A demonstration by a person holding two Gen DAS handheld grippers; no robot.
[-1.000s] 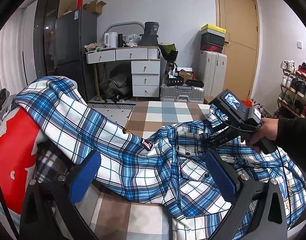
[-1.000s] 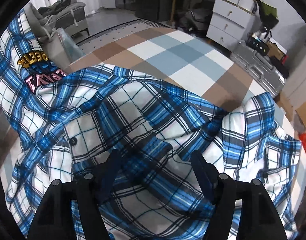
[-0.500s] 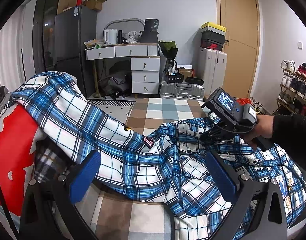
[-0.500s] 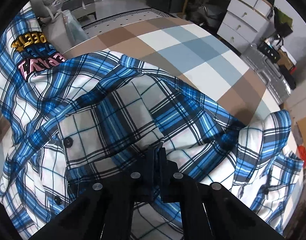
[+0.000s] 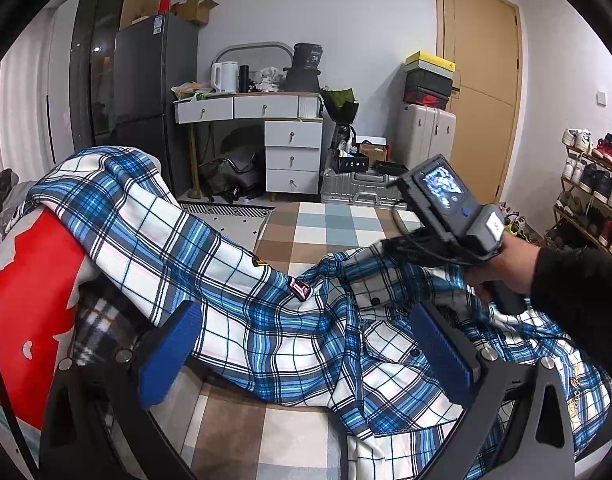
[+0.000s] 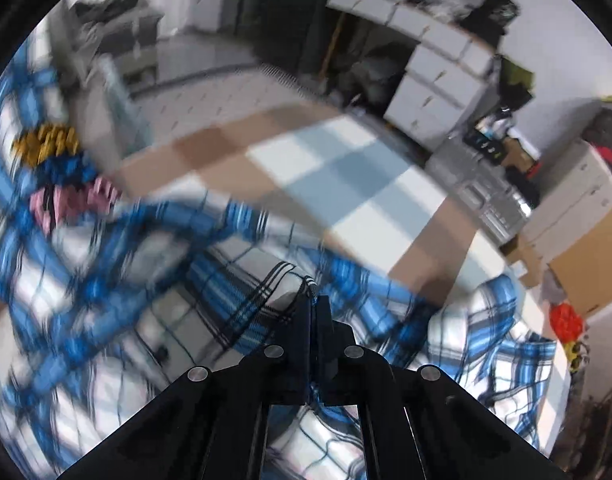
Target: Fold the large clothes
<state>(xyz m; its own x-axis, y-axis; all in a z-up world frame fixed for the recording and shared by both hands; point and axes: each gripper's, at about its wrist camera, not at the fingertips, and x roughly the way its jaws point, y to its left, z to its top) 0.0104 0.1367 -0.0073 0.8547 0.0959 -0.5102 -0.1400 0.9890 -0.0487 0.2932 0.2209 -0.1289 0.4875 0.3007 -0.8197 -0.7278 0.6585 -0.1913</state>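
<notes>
A blue-and-white plaid shirt (image 5: 289, 320) of soft woven cloth is seen spread in loose folds over a bed (image 5: 338, 220) covered in a checked sheet of brown, white and pale blue squares; one part is draped up and over a heap at the left, where a red-and-white fabric (image 5: 29, 300) is partly exposed. Small embroidered patches (image 5: 299, 289) are sewn on the cloth, their lettering too small to be read. The left tongs (image 5: 306, 344) are held spread wide above the shirt, their blue ribbed pads (image 5: 169, 344) clear of the cloth, with nothing between them. The right tongs (image 6: 314, 304) are pressed together on a pinched ridge of the shirt (image 6: 265, 280), a sliver of blue cloth being visible between the black fingers. In the left wrist view the right tool is seen from behind, gripped by a hand (image 5: 502, 264) in a dark sleeve, and its tips are hidden by its own body and small screen. The right wrist view is smeared by motion blur, so that the plaid at the left is reduced to streaks. The shirt's lower edge is cut off by both frames. A white desk (image 5: 249, 108) with drawers, suitcases and a shoe rack stand behind the bed.
</notes>
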